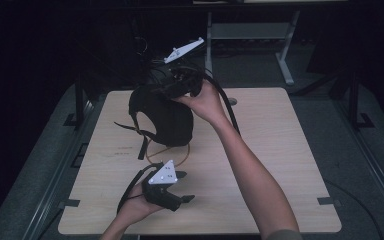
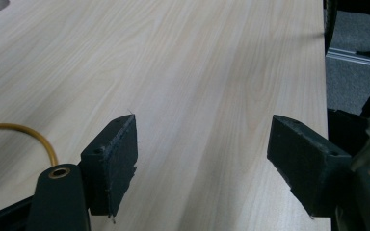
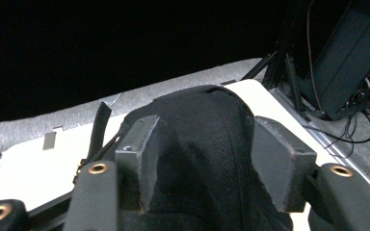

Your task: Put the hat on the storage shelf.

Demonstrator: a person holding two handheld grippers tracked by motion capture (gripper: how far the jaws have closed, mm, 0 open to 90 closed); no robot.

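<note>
A black fabric bag (image 1: 162, 117) stands on the left half of the wooden table (image 1: 280, 150), with dark straps (image 1: 142, 147) hanging at its left side. A yellow cord (image 1: 152, 152) loops out from under it. My right gripper (image 1: 166, 91) is at the top of the bag. In the right gripper view its jaws (image 3: 204, 163) stand apart on either side of a hump of the bag's fabric (image 3: 202, 120), not pinching it. My left gripper (image 1: 185, 186) rests near the table's front edge, open. Between its jaws (image 2: 202, 159) there is only bare wood, with the yellow cord (image 2: 14, 129) off to one side.
A round cable hole (image 1: 232, 101) sits near the table's far edge. Behind the table stand the white legs of another desk (image 1: 285, 55) and dark stands. Grey carpet and metal rails (image 1: 375, 165) border the table on both sides.
</note>
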